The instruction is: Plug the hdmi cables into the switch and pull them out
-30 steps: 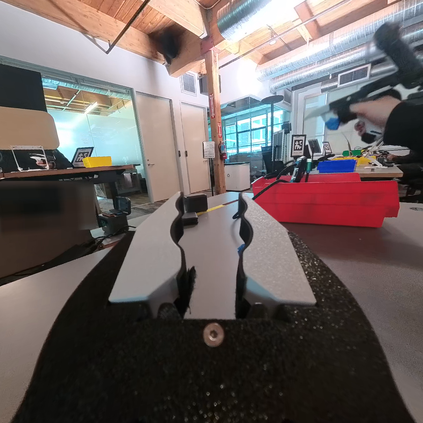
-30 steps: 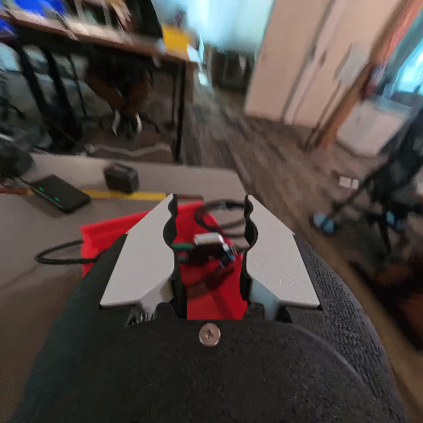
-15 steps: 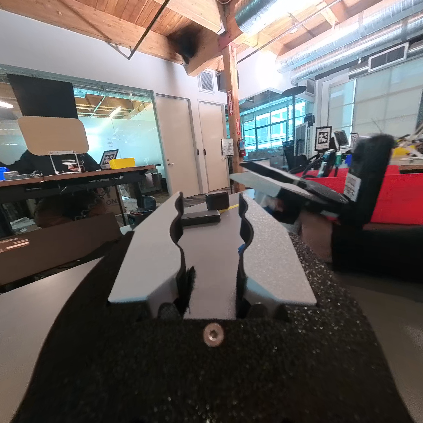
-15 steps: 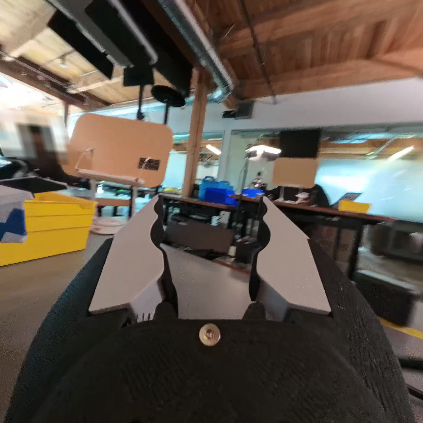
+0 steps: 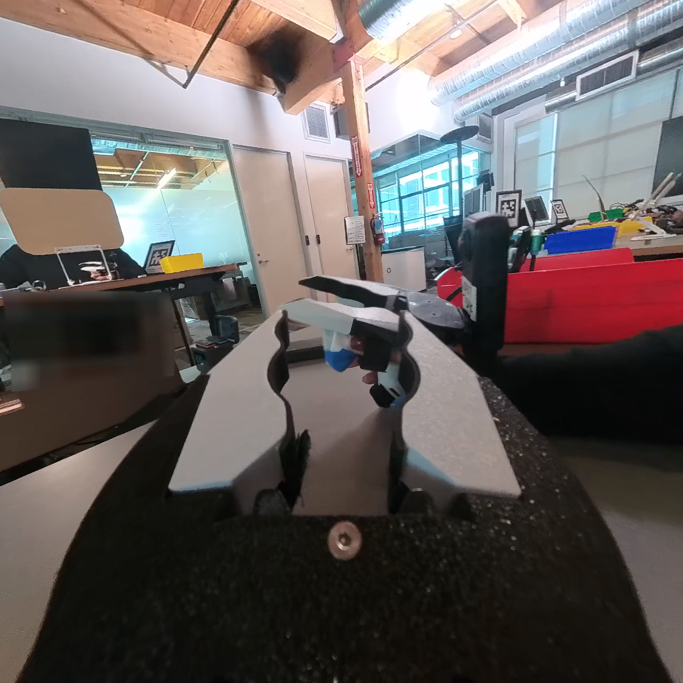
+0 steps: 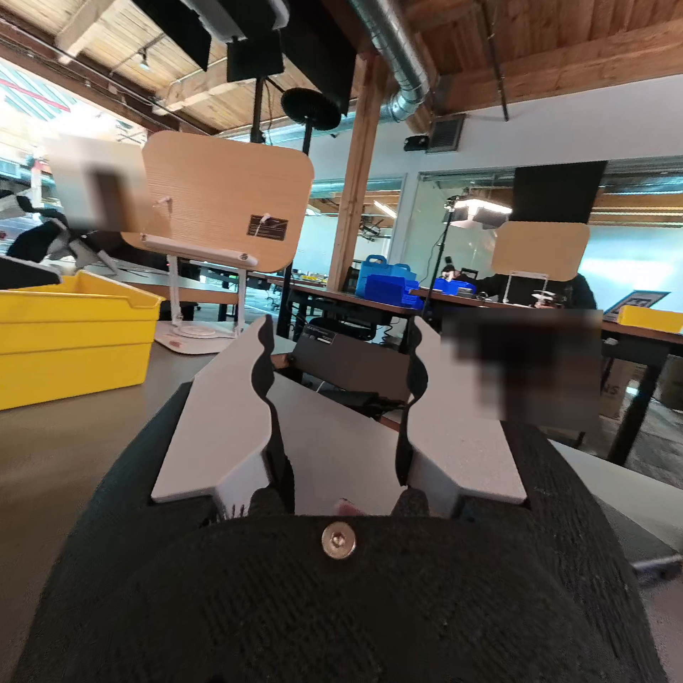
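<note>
Both pairs of tongs stand wide apart and empty: the left gripper [image 5: 342,354] lies low over the grey table [image 5: 74,517], and the right gripper [image 6: 342,354] points out across the room. A thin dark slab [image 5: 303,354], perhaps the switch, lies just beyond the left fingertips, while cables show only in the red plastic bin [image 5: 591,306] at the right. The next reach is best begun by tipping the right gripper down toward that bin, jaws kept wide, so a plug can be taken squarely by its body.
</note>
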`<state>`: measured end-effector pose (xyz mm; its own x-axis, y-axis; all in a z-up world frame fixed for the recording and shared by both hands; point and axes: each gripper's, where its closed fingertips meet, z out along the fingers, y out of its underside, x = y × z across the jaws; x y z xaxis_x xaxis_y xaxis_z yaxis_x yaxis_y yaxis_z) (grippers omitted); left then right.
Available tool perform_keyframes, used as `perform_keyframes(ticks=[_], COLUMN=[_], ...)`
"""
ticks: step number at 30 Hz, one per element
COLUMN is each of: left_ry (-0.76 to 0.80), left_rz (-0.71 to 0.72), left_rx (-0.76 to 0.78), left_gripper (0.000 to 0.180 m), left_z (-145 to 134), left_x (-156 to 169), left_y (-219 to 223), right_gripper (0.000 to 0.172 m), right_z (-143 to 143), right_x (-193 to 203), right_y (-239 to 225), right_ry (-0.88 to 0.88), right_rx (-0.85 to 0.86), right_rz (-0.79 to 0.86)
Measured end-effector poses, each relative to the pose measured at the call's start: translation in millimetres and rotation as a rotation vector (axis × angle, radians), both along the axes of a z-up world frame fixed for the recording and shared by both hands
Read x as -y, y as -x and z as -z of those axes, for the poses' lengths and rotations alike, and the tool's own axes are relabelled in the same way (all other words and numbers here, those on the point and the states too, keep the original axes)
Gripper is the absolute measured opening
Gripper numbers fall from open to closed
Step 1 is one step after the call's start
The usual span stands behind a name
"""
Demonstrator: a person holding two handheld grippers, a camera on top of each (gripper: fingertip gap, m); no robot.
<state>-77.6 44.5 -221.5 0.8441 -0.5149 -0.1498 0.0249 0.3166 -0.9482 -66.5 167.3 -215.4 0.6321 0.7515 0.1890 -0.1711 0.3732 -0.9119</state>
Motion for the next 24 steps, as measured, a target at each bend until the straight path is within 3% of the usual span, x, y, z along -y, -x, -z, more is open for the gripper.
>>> perform_keyframes(ticks=[6, 8, 12, 16, 19, 22, 24], left_ry=[-0.081, -0.048, -0.152, -0.165, -0.007, 0.384, 0.636], left_rz=[0.099, 0.016, -0.11, -0.288, -0.417, -0.586, -0.581], left_rx=[-0.099, -0.147, -0.065, 0.03, -0.016, -0.08, -0.085], left_gripper=[0.058, 0.033, 0.023, 0.029, 0.032, 0.033, 0.039], left_z=[-2, -6, -71, -122, -133, -104, -71], left_x=[19, 24, 72, 107, 104, 75, 53], left_y=[-23, -18, 2, 66, 130, 211, 243], right_gripper=[0.071, 0.068, 0.059, 0.057, 0.056, 0.054, 0.053], right_z=[7, 9, 9, 10, 12, 13, 13], right_x=[14, 18, 26, 29, 33, 38, 38], right_y=[15, 19, 25, 30, 36, 39, 40], right_ry=[-0.058, -0.083, -0.101, -0.073, -0.085, -0.105, -0.107], right_rx=[0.092, 0.118, 0.128, 0.114, 0.132, 0.151, 0.153], right_rz=[-0.048, -0.056, -0.094, -0.137, -0.156, -0.167, -0.171])
